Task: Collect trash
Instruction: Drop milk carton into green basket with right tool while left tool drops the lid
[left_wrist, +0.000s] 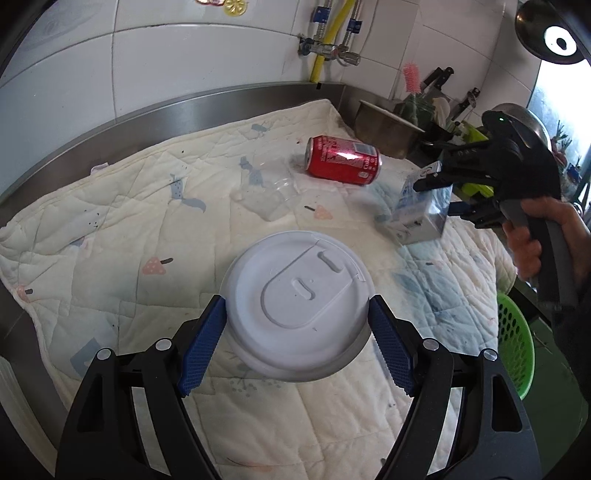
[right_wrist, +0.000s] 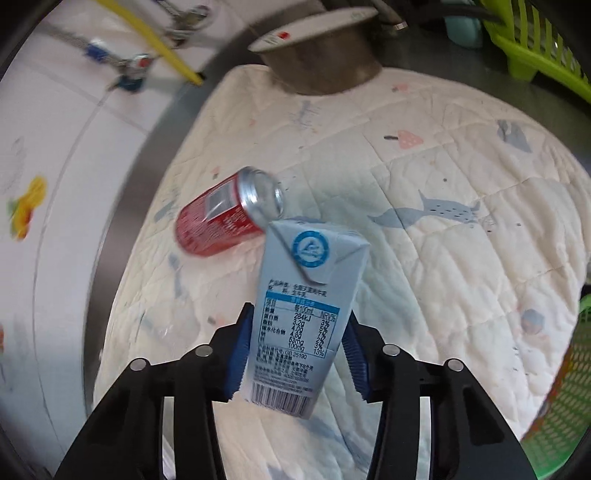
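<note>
White cup lid (left_wrist: 297, 291). Red can (left_wrist: 342, 163) with silver end and white lettering. Pale grey-blue milk carton (right_wrist: 306, 314) with blue round logo, blue-framed table, black barcode. Clear plastic cup (left_wrist: 269, 195). Cream quilted cover (left_wrist: 129, 229) printed with blue-grey whales, pink mushrooms. Green perforated basket (left_wrist: 515, 350). Blue textured fingers (left_wrist: 201, 350).

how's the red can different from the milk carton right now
The red can is round and metal; the milk carton is a boxy pale blue-grey pack. The can lies on its side on the quilt, ungripped; the carton is clamped in the right gripper.
</note>
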